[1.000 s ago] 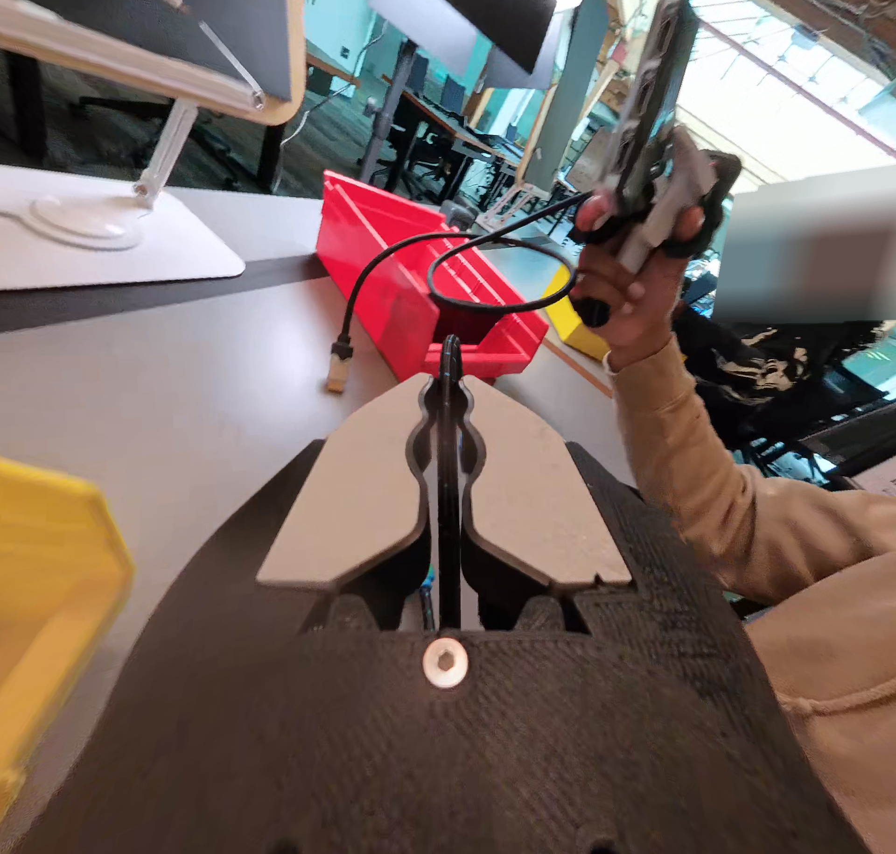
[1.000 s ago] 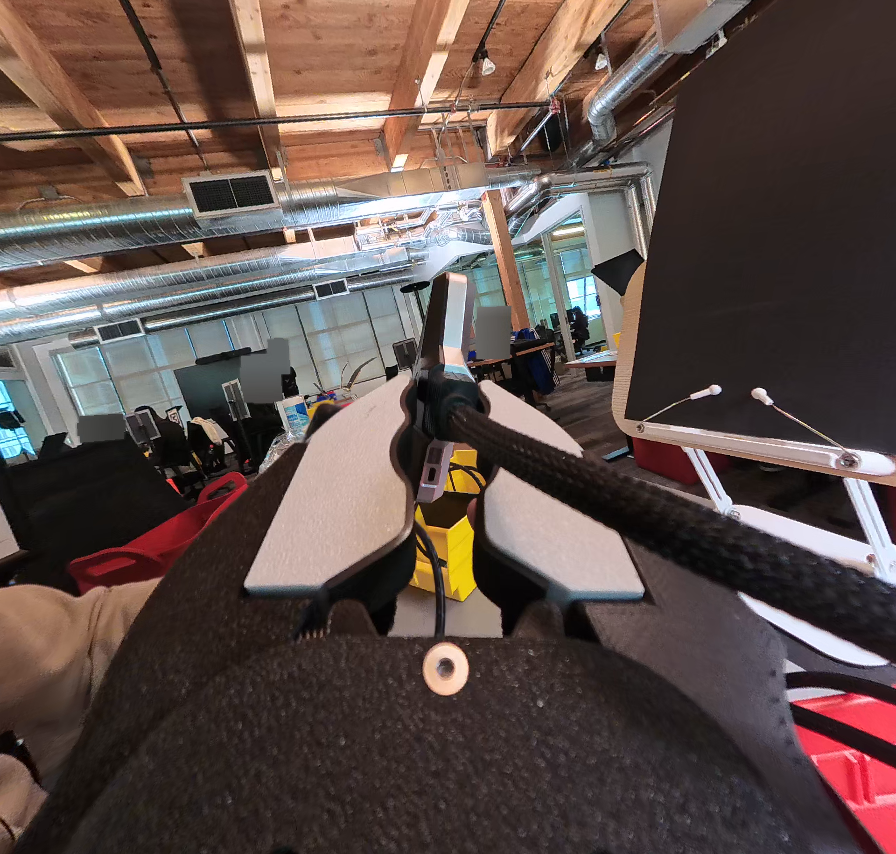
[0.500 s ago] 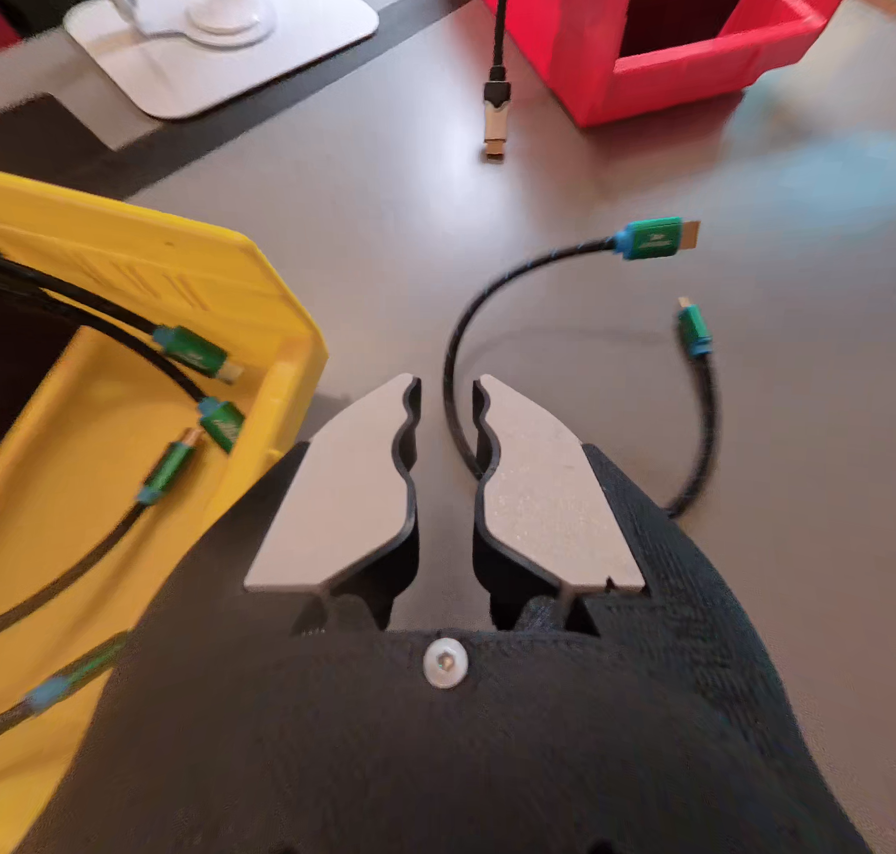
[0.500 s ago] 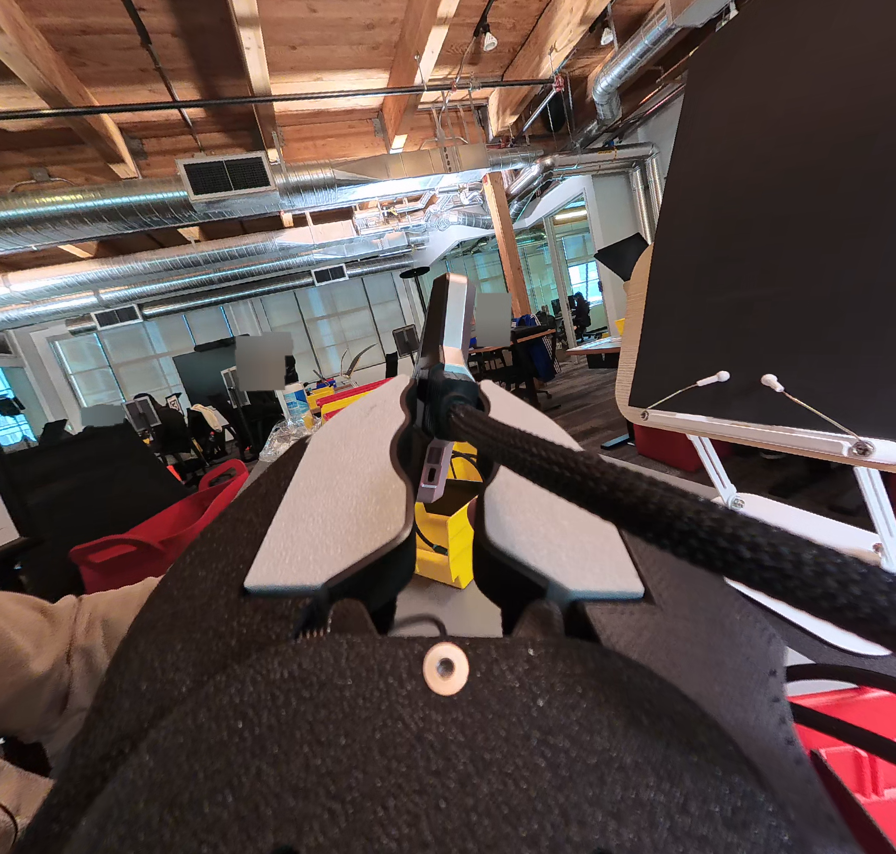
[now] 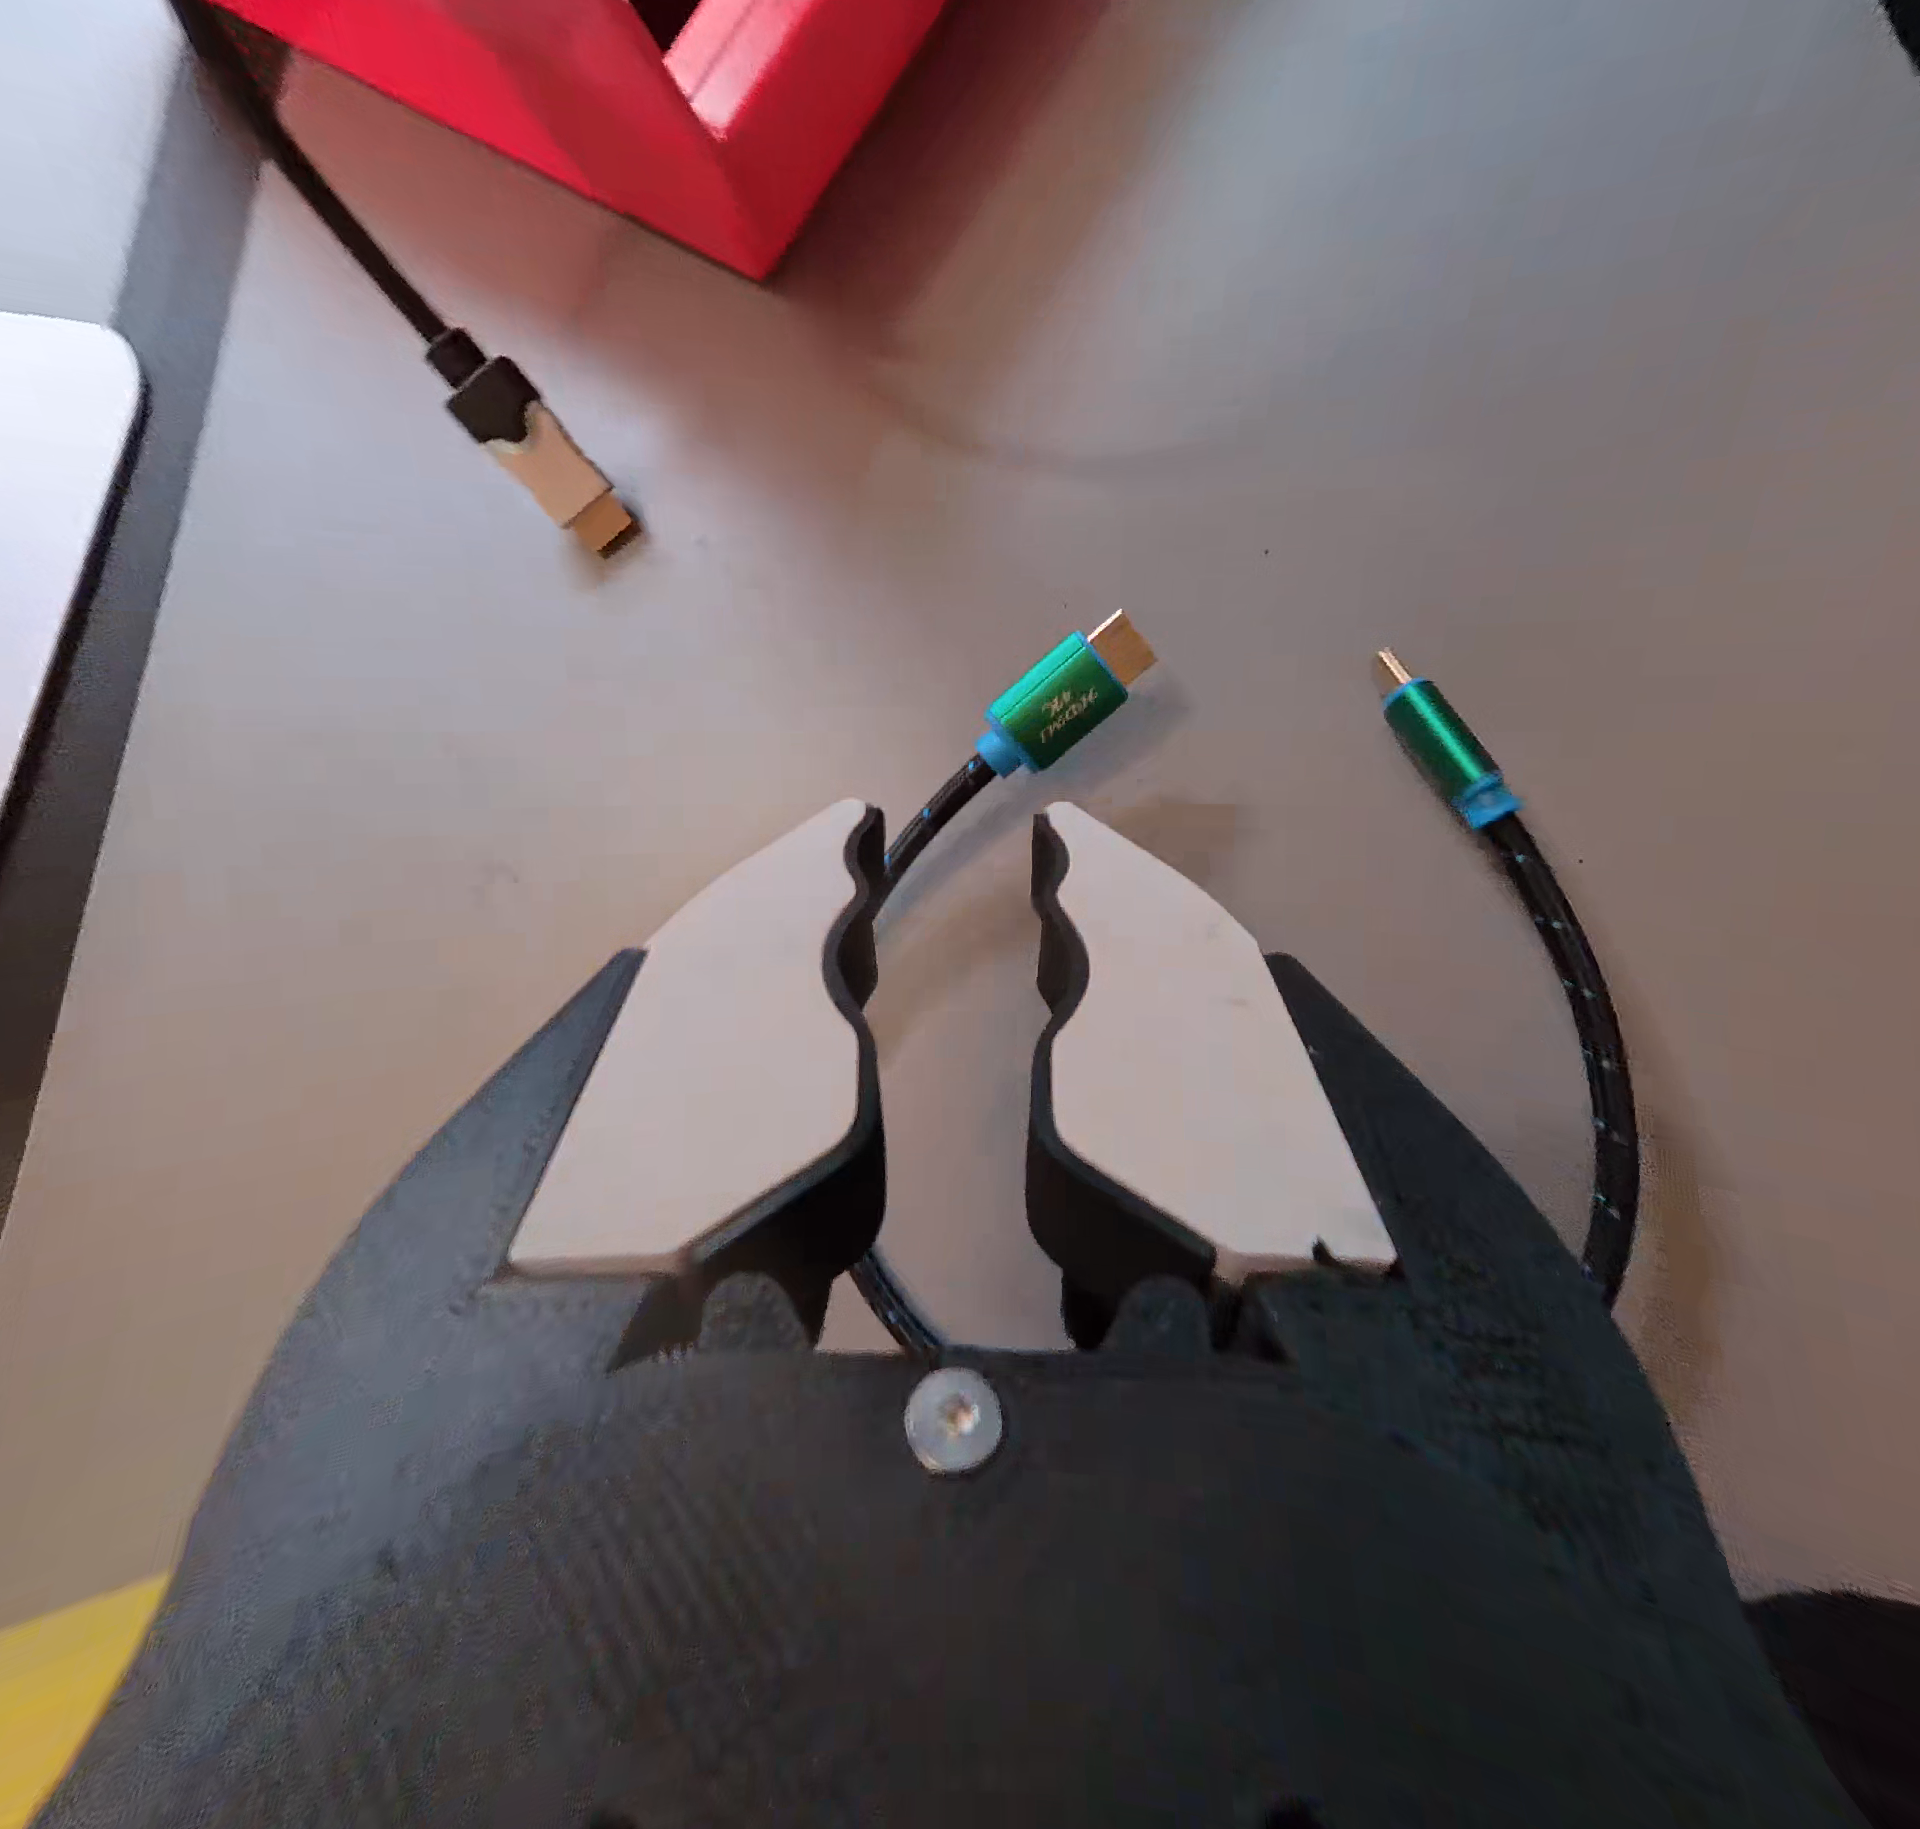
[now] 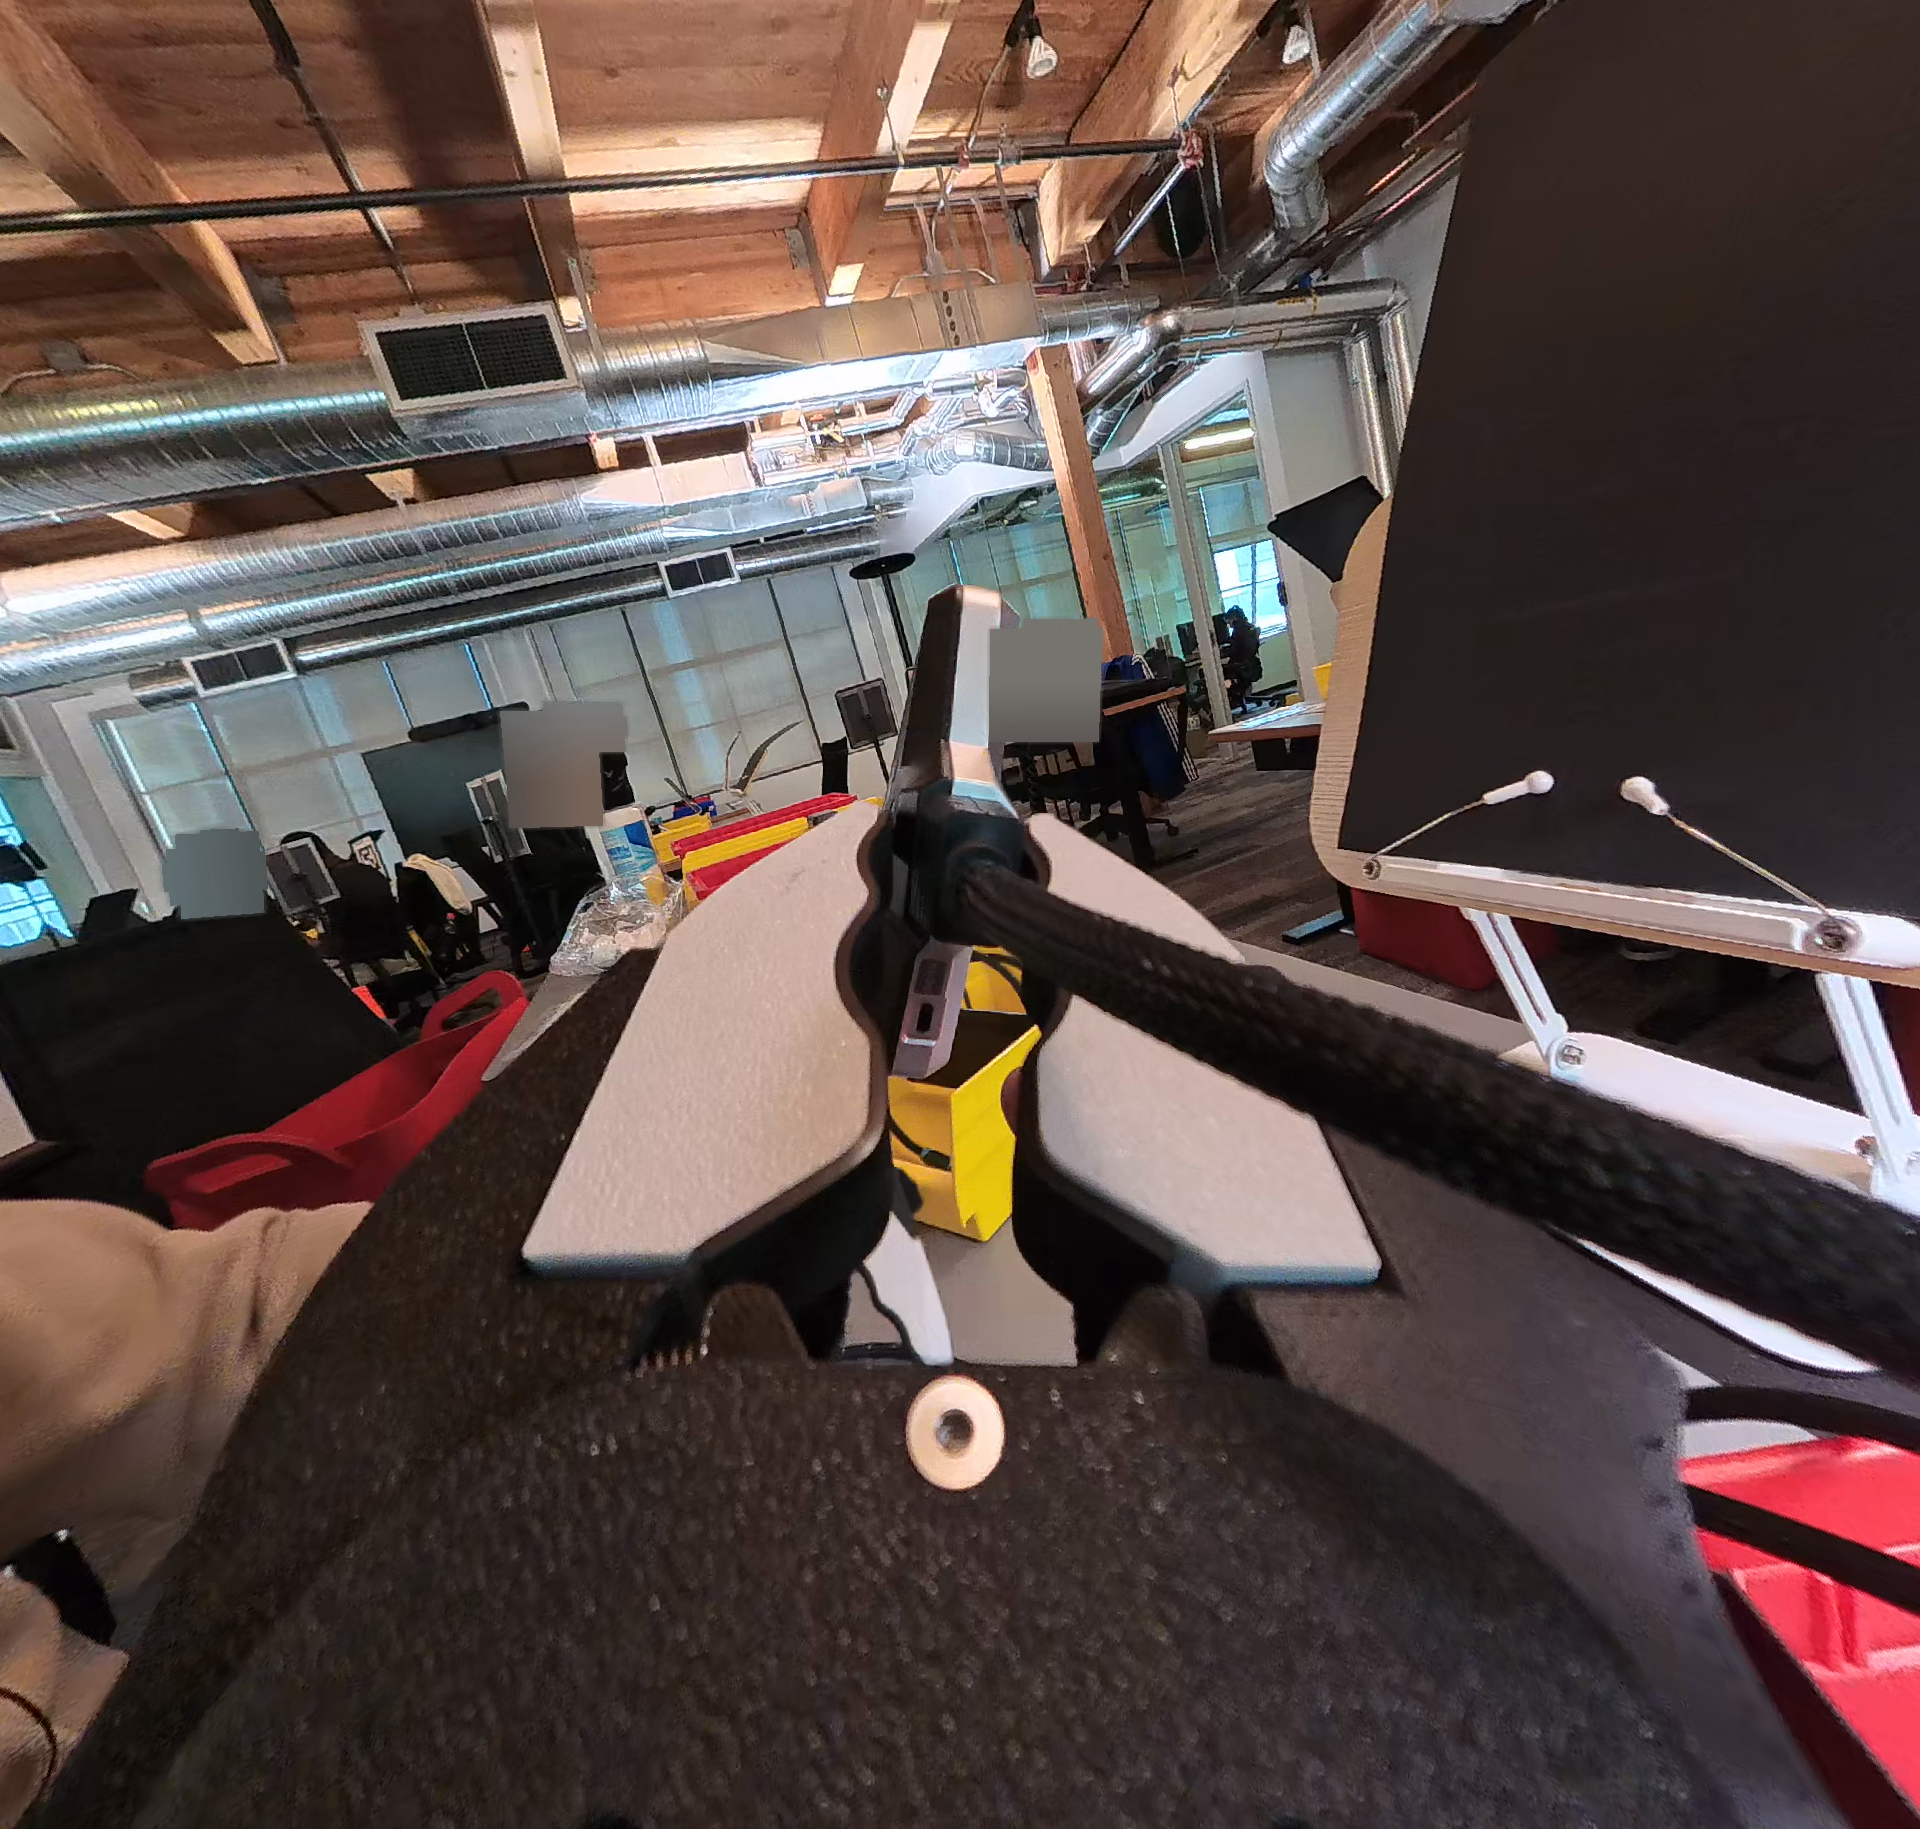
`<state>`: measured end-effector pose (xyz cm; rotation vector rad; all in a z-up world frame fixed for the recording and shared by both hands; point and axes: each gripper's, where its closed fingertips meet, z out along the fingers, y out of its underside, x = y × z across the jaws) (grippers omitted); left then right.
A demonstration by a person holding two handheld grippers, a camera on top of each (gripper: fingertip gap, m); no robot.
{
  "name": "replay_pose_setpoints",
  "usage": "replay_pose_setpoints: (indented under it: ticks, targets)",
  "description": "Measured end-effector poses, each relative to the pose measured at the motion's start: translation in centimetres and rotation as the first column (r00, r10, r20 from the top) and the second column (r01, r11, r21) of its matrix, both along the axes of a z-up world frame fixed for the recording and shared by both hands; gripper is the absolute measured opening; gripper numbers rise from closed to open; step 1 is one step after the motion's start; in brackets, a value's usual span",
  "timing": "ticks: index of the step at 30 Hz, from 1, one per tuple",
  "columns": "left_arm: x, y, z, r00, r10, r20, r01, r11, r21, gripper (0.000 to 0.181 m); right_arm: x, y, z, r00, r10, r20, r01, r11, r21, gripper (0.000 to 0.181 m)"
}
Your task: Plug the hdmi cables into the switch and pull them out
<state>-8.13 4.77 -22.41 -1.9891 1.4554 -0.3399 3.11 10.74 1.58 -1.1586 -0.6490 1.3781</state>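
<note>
Scanning the left wrist view from its left edge, I see a white base plate (image 5: pixel 47 574) at the border, then a black cable ending in a pale metal plug (image 5: pixel 551 475) lying loose on the grey table (image 5: pixel 1351 325), with a red bin (image 5: pixel 582 86) behind it. Further right lies the short braided HDMI cable (image 5: pixel 1590 1031), curled so that both green plugs rest on the table: the nearer green plug (image 5: pixel 1060 704) just ahead of my left gripper (image 5: pixel 951 823), the second green plug (image 5: pixel 1439 740) off to the right. The left gripper hangs released, jaws apart and holding nothing, though the cable's braid runs right beside the left finger (touching or not, I cannot tell). In the right wrist view, my right gripper (image 6: pixel 951 844) is clenched on the switch (image 6: pixel 951 719), held edge-up in the air with a thick black braided cable (image 6: pixel 1351 1052) already seated in it and trailing right. I judge this the pick-up step: next I need to close squarely on the nearer green shell, then line its gold tip up with a free port.
</note>
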Motion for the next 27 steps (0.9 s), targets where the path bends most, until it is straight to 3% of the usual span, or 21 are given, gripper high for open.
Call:
replay_pose_setpoints:
  ticks: [6,12,16,18,21,24,27]
  targets:
    - [1.1,0.4,-2.9,0.996,-0.076,-0.038,0.075,0.997,-0.016,0.034,0.8,0.8,-0.4,1.0,0.004,-0.011,-0.004,1.0,-0.009,0.021]
    - [1.5,0.8,-4.7,0.99,-0.098,-0.102,0.105,0.992,0.073,0.043,0.8,0.3,-1.4,0.99,0.134,-0.04,-0.135,0.991,-0.015,0.021]
    - [2.1,1.2,-4.8,0.987,-0.105,-0.122,0.121,0.984,0.134,0.036,1.1,-0.9,-1.4,0.957,0.271,-0.099,-0.273,0.962,-0.009,0.021]
    - [2.3,1.2,-4.9,0.987,-0.11,-0.118,0.125,0.983,0.135,0.023,1.4,-1.5,-1.3,0.933,0.336,-0.132,-0.339,0.941,-0.004,0.021]
    - [1.9,1.6,-4.9,0.988,-0.077,-0.136,0.097,0.984,0.149,0.021,1.8,-2.1,-1.2,0.896,0.407,-0.177,-0.414,0.91,0.001,0.021]
    - [2.0,1.0,-4.0,0.995,-0.082,-0.064,0.089,0.989,0.114,0.022,1.7,-2.1,-1.5,0.888,0.422,-0.181,-0.43,0.903,-0.008,0.021]
    - [3.2,0.1,0.1,0.971,-0.078,0.226,0.075,0.997,0.024,0.036,1.2,-2.1,-2.1,0.889,0.43,-0.159,-0.438,0.899,-0.016,0.021]
